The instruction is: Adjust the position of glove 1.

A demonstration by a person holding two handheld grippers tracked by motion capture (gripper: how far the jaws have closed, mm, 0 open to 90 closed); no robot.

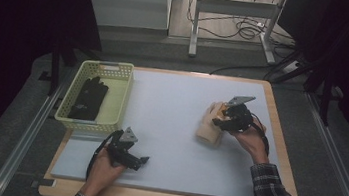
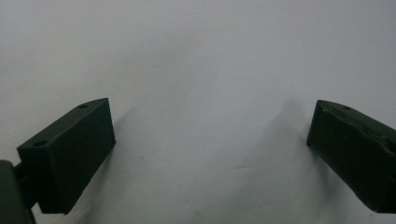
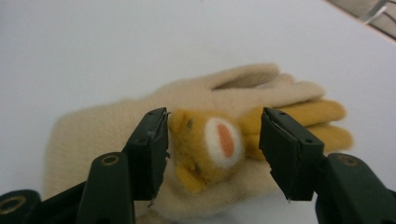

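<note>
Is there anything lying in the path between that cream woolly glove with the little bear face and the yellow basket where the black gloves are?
Nothing visible. Bare white tabletop lies between the cream knitted glove with the bear face and the yellow plastic basket. The right claw straddles the bear face, open.

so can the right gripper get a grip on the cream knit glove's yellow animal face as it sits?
Probably yes. The right gripper is open with the yellow animal face of the cream knit glove between its jaws; nothing blocks it. The left jaw looks to touch it, the other stands apart.
</note>
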